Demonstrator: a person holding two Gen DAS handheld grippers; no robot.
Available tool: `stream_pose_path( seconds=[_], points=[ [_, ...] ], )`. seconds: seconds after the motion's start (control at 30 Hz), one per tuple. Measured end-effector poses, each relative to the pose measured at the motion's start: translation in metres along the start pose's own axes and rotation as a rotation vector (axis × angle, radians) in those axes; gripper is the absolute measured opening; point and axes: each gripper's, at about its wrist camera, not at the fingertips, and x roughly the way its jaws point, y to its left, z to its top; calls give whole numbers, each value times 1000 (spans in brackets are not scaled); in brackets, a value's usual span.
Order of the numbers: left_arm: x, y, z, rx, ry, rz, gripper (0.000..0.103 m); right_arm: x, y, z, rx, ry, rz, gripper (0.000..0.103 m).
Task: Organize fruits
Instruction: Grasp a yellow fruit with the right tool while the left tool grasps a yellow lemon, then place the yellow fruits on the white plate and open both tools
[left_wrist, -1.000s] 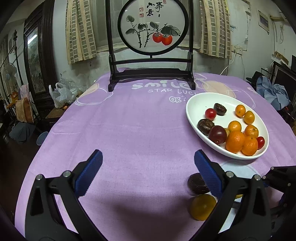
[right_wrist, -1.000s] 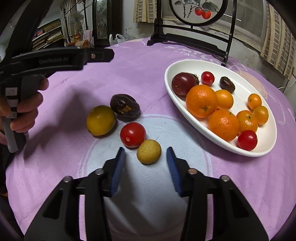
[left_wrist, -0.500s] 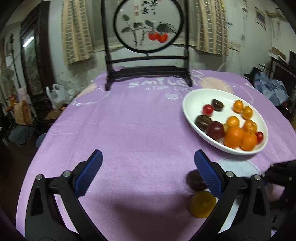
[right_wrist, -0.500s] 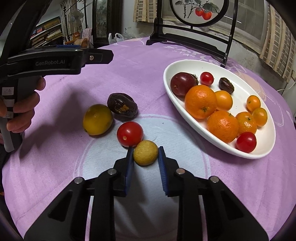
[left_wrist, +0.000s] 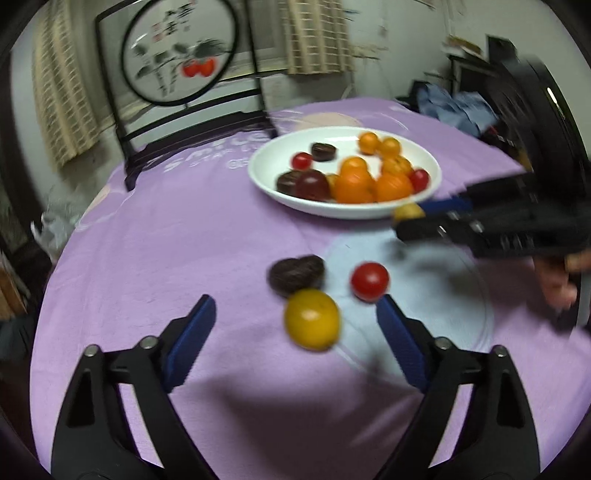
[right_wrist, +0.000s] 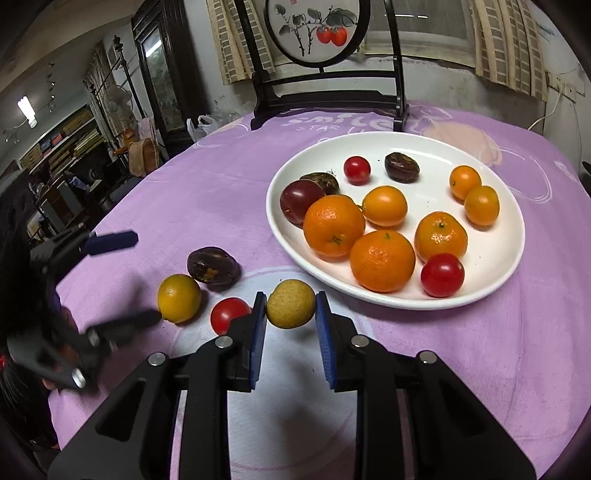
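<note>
My right gripper (right_wrist: 290, 312) is shut on a small tan round fruit (right_wrist: 290, 303) and holds it above the cloth near the white plate (right_wrist: 491, 273); the fruit also shows in the left wrist view (left_wrist: 407, 212). The plate holds several oranges, cherry tomatoes and dark fruits. On the cloth lie a yellow citrus (left_wrist: 312, 324), a dark wrinkled fruit (left_wrist: 295, 275) and a red tomato (left_wrist: 369, 281). My left gripper (left_wrist: 295, 328) is open, its fingers on either side of the yellow citrus, just short of it.
A purple cloth (left_wrist: 166, 240) covers the round table. A black stand with a round painted screen (right_wrist: 325, 99) sits at the table's far edge behind the plate. Furniture and clutter surround the table.
My right gripper closed on the tan fruit and lifted it toward the plate. My left gripper swung right and forward to the yellow citrus.
</note>
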Motion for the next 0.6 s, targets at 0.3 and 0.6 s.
stream_pose_path(
  seconds=[0.3,0.6],
  points=[
    [15,1,0,-14,37,13,59,1,2,-1,-12,-4,-23,27],
    [28,-5,-3,4,89,-2,39,-3,5,-1,-21,-21,-42,27]
  ],
)
